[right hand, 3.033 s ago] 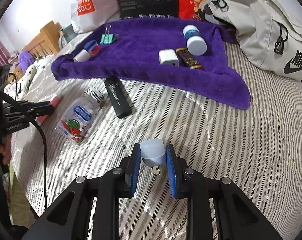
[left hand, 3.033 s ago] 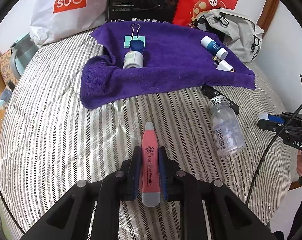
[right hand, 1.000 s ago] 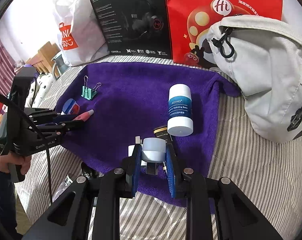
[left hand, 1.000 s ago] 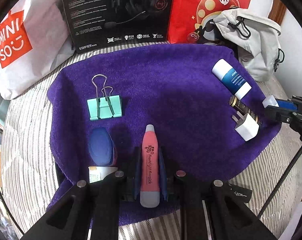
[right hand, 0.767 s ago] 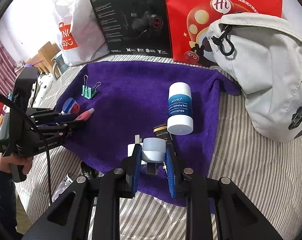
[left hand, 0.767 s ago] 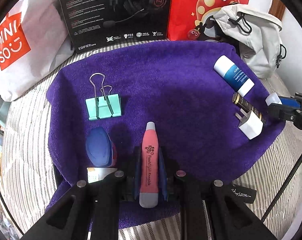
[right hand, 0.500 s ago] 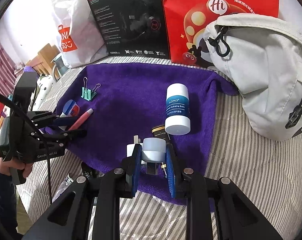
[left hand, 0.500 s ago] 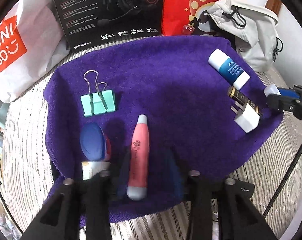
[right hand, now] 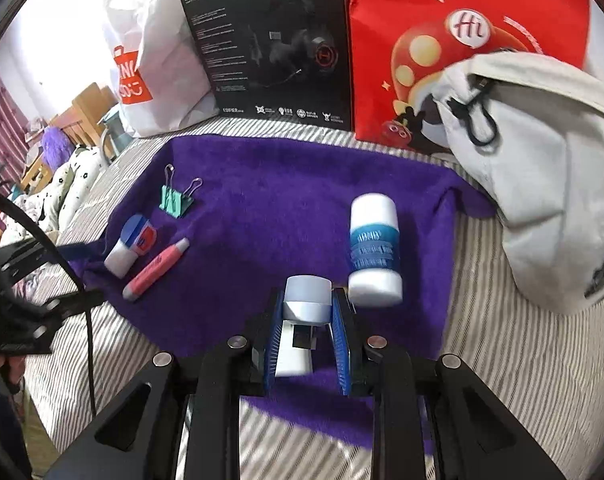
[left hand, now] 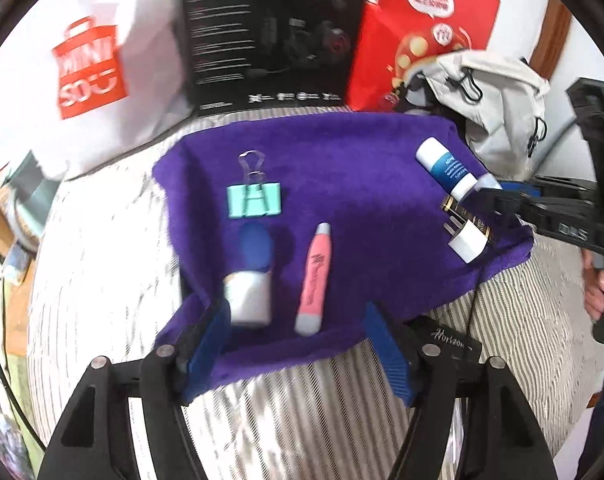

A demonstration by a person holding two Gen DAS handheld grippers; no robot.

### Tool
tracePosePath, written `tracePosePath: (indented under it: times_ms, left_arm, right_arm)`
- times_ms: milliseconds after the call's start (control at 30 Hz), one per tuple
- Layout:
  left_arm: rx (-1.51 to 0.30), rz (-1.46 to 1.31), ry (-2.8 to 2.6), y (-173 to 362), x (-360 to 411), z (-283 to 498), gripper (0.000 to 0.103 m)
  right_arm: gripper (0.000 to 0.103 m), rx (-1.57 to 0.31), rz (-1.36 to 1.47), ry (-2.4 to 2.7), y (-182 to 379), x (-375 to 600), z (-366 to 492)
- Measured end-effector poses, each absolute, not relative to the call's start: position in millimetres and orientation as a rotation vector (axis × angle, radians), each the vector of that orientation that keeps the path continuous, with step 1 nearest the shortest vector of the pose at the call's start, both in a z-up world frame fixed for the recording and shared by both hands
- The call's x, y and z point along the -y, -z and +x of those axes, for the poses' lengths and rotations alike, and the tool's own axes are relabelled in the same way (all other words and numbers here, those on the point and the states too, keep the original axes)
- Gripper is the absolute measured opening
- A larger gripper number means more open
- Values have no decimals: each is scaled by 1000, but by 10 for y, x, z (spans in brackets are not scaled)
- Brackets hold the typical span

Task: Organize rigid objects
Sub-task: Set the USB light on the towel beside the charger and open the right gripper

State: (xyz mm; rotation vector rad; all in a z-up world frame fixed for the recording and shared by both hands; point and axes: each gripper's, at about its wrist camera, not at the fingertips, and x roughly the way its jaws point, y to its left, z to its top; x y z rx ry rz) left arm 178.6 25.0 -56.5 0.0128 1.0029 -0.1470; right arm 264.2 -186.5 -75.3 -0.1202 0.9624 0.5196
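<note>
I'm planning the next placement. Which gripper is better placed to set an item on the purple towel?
Right. The right gripper is shut on the small USB light over the purple towel; the left gripper is open, the pink pen already down.

I read this as a bedroom in a home: the work surface is a bed with a striped quilted bedspread [right hand: 502, 360], and a purple towel [right hand: 282, 208] is spread across it. Along the wall at the far edge I see a white Miniso shopping bag [left hand: 82, 76], a black headset box [right hand: 274, 40], a red gift bag [right hand: 462, 40] and a grey backpack [right hand: 550, 184]. At the left of my right wrist view I note wooden furniture [right hand: 86, 116] and a striped curtain [right hand: 2, 128].
</note>
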Motion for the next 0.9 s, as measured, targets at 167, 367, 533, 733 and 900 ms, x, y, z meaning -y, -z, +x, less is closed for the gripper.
tracePosePath:
  times_ms: [167, 367, 533, 733, 900]
  left_arm:
    - [-997, -12, 105, 562, -501, 1665, 72]
    - [-983, -64, 104, 565, -704, 1619, 72]
    - [-976, -83, 116, 591, -774, 1617, 72]
    - [-973, -106, 122, 622, -820, 1589, 72]
    - [-976, -107, 119, 637, -843, 1525, 72]
  right_arm:
    - [24, -975, -119, -508, 862, 1661, 2860]
    - [24, -1001, -194, -445, 1000, 1436, 3136]
    - [24, -1024, -231, -411, 1122, 1357, 3229]
    - [25, -1018, -244, -411, 1129, 1357, 3236]
    - [41, -1053, -232, -434, 1123, 1379, 3207]
